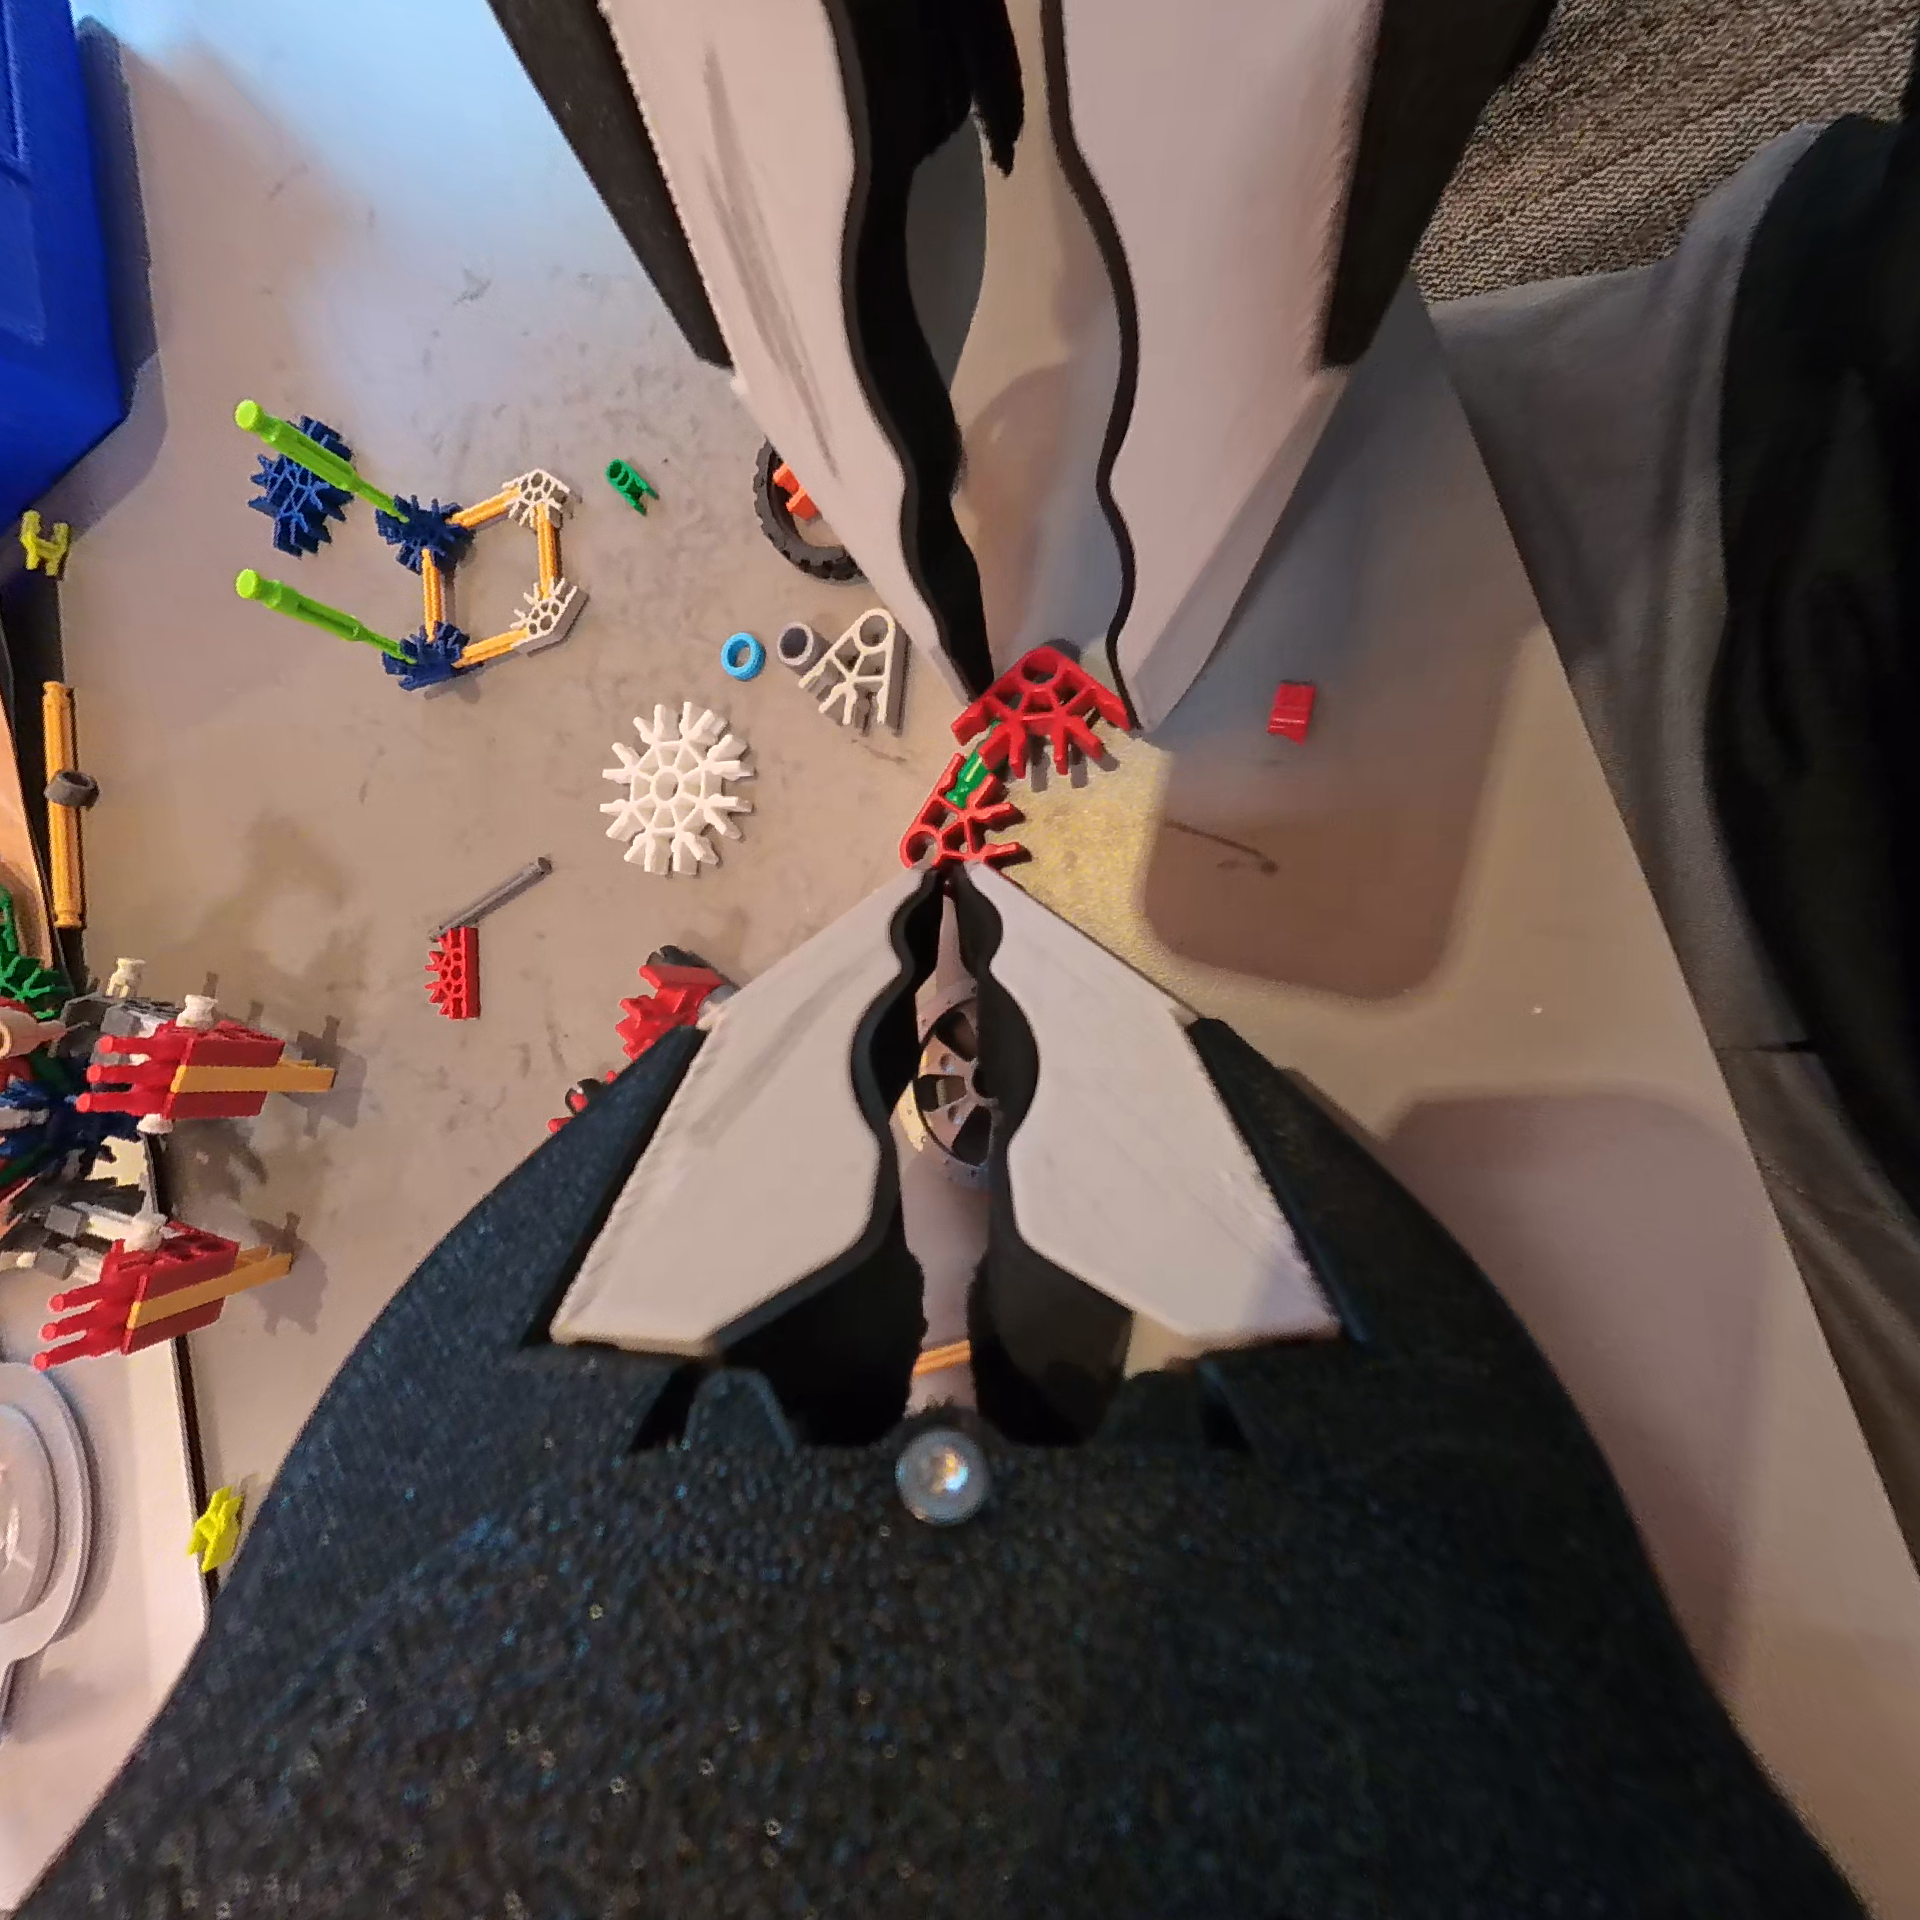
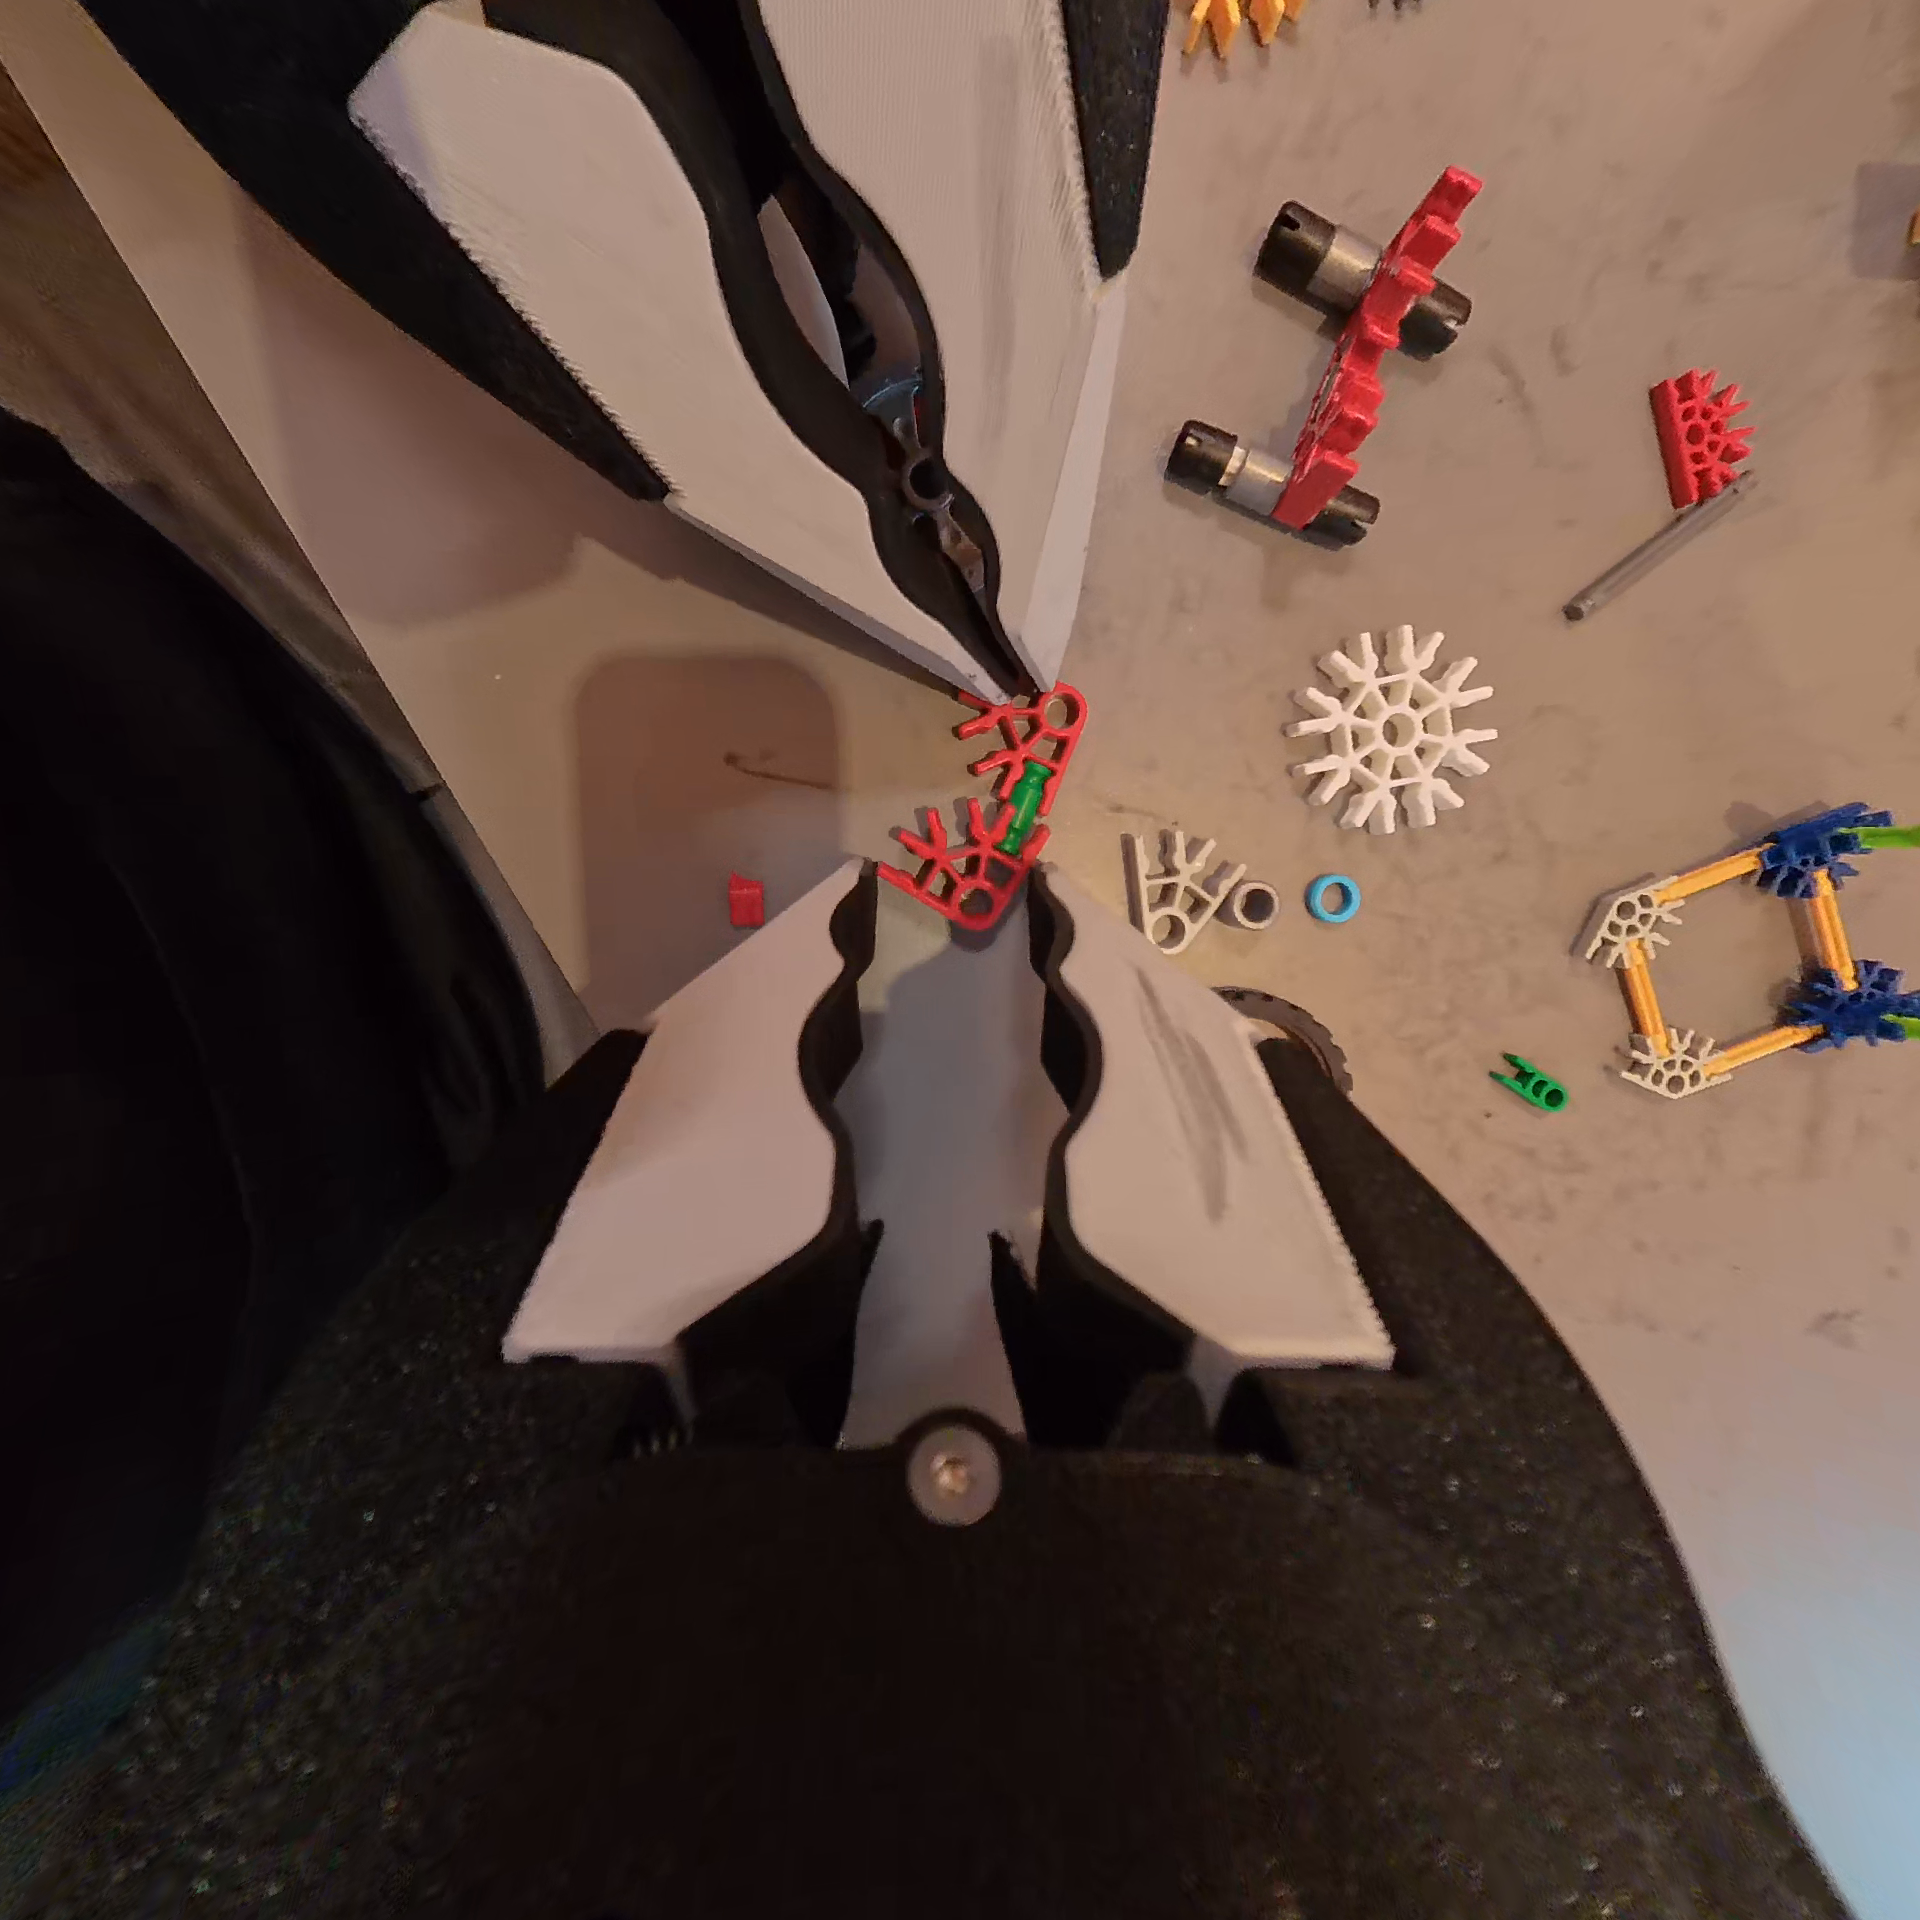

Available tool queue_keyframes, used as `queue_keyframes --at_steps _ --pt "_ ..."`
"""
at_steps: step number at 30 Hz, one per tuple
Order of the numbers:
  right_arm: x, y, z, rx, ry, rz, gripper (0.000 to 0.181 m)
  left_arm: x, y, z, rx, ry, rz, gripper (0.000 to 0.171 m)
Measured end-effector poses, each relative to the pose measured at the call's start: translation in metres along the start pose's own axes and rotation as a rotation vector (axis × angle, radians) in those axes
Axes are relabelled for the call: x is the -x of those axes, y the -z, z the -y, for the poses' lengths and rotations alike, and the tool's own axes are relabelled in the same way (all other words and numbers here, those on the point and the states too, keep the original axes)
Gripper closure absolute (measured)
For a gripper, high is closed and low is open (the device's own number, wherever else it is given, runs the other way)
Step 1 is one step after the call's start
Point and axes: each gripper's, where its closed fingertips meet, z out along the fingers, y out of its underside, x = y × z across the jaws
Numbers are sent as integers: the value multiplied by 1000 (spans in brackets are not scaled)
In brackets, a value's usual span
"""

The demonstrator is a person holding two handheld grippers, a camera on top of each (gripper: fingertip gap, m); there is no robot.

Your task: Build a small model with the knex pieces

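Left tongs [image 1: 943, 878] pinch one small red plastic fan-shaped connector [image 1: 961, 821], right tongs [image 2: 951, 883] pinch its twin [image 2: 961, 868], green rod [image 2: 1023, 805] between, above the grey surface [image 2: 1455, 1299] near six o'clock edge: light, stiff, gripped by corners.

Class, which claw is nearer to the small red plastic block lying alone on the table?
Right. The right claw has one fingertip just beside the small red plastic block. The left claw is farther off, facing the right one nearly tip to tip.
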Motion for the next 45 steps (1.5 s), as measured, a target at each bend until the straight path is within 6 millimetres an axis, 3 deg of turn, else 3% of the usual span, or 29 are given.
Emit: queue_keyframes --at_steps 19,25,35,45 --pt "-2 7 1 -32 -9 6 150 0 0 0 0 -21 -6 171" --pt "-7 10 9 -93 -53 -23 173 -1 0 0 2 -24 -8 171" --pt "-13 0 6 -60 -55 -70 181 -3 0 1 -1 -25 -13 171" --pt "-10 3 7 -46 -17 -113 181 -3 -1 2 1 -21 -5 171"
